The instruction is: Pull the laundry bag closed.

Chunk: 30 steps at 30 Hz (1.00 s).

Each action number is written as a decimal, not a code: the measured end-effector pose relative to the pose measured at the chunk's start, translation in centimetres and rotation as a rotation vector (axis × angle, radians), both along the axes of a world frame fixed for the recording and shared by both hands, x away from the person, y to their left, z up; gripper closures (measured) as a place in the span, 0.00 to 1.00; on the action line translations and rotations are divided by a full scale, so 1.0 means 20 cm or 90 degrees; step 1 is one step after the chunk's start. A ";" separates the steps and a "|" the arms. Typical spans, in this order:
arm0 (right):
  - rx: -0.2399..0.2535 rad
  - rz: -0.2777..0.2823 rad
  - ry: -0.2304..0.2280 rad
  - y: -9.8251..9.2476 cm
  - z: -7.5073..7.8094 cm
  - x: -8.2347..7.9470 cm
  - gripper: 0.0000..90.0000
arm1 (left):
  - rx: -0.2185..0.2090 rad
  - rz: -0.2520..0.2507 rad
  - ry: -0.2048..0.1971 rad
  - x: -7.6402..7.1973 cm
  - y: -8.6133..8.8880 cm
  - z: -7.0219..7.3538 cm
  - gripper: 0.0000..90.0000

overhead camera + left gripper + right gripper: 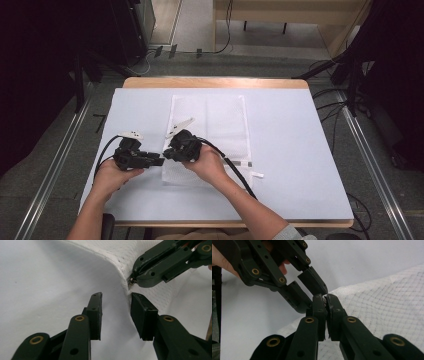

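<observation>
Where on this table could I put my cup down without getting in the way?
The right part of the table cover, beyond the white mesh bag, is bare nearly to the edge, apart from a small white strip. The far left corner is free too. It is crowded near the bag's left edge, where the left claw and right claw meet.

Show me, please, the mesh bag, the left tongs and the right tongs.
mesh bag [225,117]: high view, flat middle.
left tongs [116,312]: left gripper view, gap between tips.
right tongs [326,299]: right gripper view, between pinched tips.
</observation>
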State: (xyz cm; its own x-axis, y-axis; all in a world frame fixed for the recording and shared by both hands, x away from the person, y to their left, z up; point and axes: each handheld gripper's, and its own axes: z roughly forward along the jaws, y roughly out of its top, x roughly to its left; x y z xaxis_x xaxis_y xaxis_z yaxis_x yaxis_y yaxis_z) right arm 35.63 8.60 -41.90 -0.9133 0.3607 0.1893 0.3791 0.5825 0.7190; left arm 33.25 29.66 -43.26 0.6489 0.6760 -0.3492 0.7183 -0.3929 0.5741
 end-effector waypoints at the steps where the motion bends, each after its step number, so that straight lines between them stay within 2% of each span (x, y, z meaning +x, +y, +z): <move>1: 0.003 0.001 0.004 0.00 0.00 0.00 0.98 | -0.001 -0.005 0.005 0.00 -0.01 -0.01 0.72; 8: -0.001 0.017 0.003 0.01 0.01 -0.02 0.98 | 0.014 -0.028 0.004 0.01 -0.04 -0.02 0.78; 10: 0.004 0.023 0.011 0.01 0.01 -0.02 0.98 | 0.017 -0.034 0.003 0.01 -0.05 -0.02 0.80; 14: 0.000 0.030 0.008 0.02 0.01 -0.02 0.98 | 0.025 -0.042 0.001 0.00 -0.05 -0.02 0.83; 17: -0.001 0.031 0.018 0.02 0.00 -0.03 0.98 | 0.031 -0.050 0.007 0.00 -0.06 -0.02 0.89; 19: -0.002 0.032 0.018 0.03 0.00 -0.03 0.98 | 0.030 -0.049 0.008 0.00 -0.06 -0.02 0.93; 21: -0.002 0.031 0.017 0.03 -0.01 -0.03 0.98 | 0.029 -0.048 0.020 0.00 -0.06 -0.02 0.96; 25: -0.004 0.028 0.014 0.02 -0.02 -0.02 0.98 | 0.026 -0.040 0.033 0.01 -0.06 -0.02 0.97; 30: -0.007 0.024 0.006 0.02 -0.03 -0.02 0.98 | 0.031 -0.039 0.031 0.01 -0.06 -0.02 0.98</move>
